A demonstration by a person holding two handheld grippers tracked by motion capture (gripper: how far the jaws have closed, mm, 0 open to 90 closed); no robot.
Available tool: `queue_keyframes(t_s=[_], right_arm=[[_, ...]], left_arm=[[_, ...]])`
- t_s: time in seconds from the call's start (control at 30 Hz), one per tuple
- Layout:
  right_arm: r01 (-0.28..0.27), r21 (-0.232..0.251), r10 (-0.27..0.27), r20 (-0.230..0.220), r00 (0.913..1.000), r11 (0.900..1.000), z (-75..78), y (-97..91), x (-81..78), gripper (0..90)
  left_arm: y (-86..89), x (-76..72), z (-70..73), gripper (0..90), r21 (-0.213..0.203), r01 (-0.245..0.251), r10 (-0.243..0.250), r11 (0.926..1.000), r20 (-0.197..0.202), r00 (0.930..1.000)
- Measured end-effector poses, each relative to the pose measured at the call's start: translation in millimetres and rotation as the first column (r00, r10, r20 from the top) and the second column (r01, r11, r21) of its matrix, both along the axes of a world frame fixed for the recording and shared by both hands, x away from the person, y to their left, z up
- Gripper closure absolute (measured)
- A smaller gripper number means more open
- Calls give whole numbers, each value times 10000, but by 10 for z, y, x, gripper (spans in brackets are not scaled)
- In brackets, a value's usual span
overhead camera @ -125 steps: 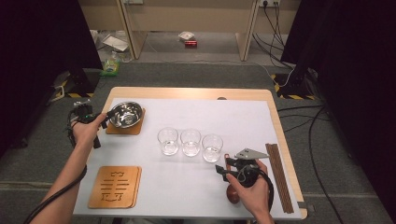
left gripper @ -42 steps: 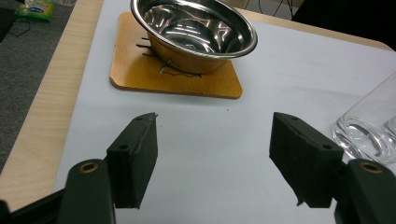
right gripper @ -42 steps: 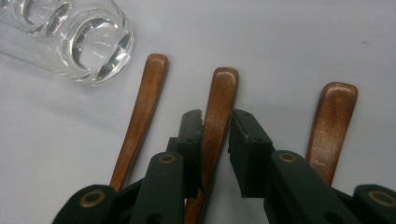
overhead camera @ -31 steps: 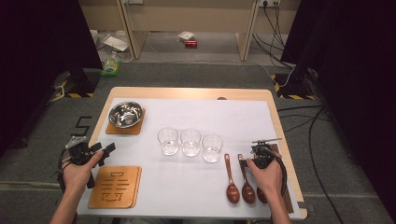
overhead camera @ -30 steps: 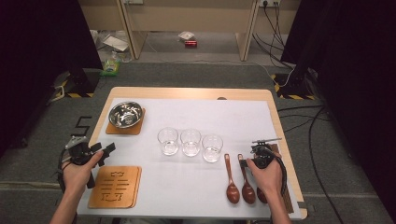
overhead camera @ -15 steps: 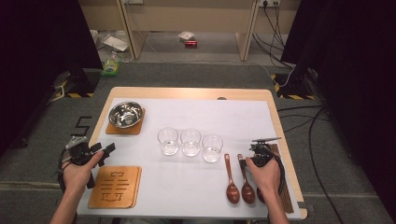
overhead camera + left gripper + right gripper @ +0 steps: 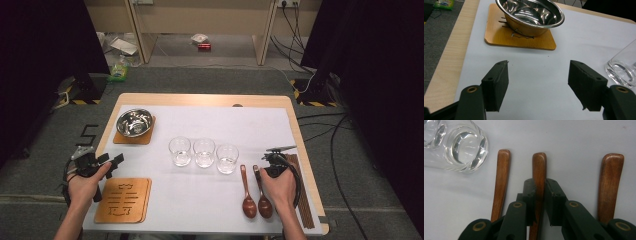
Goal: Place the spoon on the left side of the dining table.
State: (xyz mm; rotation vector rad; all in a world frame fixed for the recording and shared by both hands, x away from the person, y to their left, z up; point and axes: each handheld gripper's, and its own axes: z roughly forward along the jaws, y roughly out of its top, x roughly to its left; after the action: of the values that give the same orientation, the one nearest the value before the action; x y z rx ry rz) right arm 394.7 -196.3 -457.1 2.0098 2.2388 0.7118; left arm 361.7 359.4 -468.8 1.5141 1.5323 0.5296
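Right now the person's right gripper (image 7: 540, 195) has its two black jaws squeezed close on the handle of a wooden spoon (image 7: 539, 170), the middle one of three brown handles in the right gripper view. The pad on the left side of that view sits tight against the wood. The pad on the other side is right beside it, and I cannot tell if a tiny gap is left.

A second spoon (image 7: 501, 180) lies just to the left of it, flat on the white table cover (image 7: 574, 142). A third brown handle (image 7: 610, 185) lies at the right of the frame. At the upper left of that same view, a clear glass (image 7: 465, 148) stands near the spoon handles.

In the high view, the right gripper (image 7: 272, 164) is at the lower right of the table, and the held spoon (image 7: 263, 200) lies with its round end toward the bottom of the frame, next to the other spoon (image 7: 248, 200). Three glasses stand in a row in the middle.

The left gripper (image 7: 537, 85) is wide open and holds nothing. It is over the bare white cover. Ahead of it, at the top of the left gripper view, a shiny metal bowl (image 7: 530, 13) sits on a wooden mat (image 7: 524, 41). In the high view, the left gripper (image 7: 102, 164) is at the lower left edge of the table, just above another wooden mat (image 7: 122, 200).
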Motion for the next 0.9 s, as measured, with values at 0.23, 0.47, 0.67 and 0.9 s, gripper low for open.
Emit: queue_keyframes(t_s=[0.23, 0.47, 0.67, 0.9], right_arm=[[31, -231, -37, -234, 9997, 9997, -25, 67, 12, 777], [94, -275, -97, -118, 9999, 9996, -10, 98, -3, 822], [-180, -659, 166, -216, 9996, 9977, 21, 174, 11, 842], [-309, -424, 303, -149, 9994, 9986, 11, 126, 1, 844]], left_arm=[[7, -1, -1, 322, -11, -15, 15, 10000, -5, 10000], [18, -5, 6, 322, 1, -41, 41, 10000, 35, 10000], [21, -8, 9, 322, -14, -39, 39, 10000, 48, 10000], [25, -13, 13, 323, -9, -56, 56, 10000, 76, 10000]])
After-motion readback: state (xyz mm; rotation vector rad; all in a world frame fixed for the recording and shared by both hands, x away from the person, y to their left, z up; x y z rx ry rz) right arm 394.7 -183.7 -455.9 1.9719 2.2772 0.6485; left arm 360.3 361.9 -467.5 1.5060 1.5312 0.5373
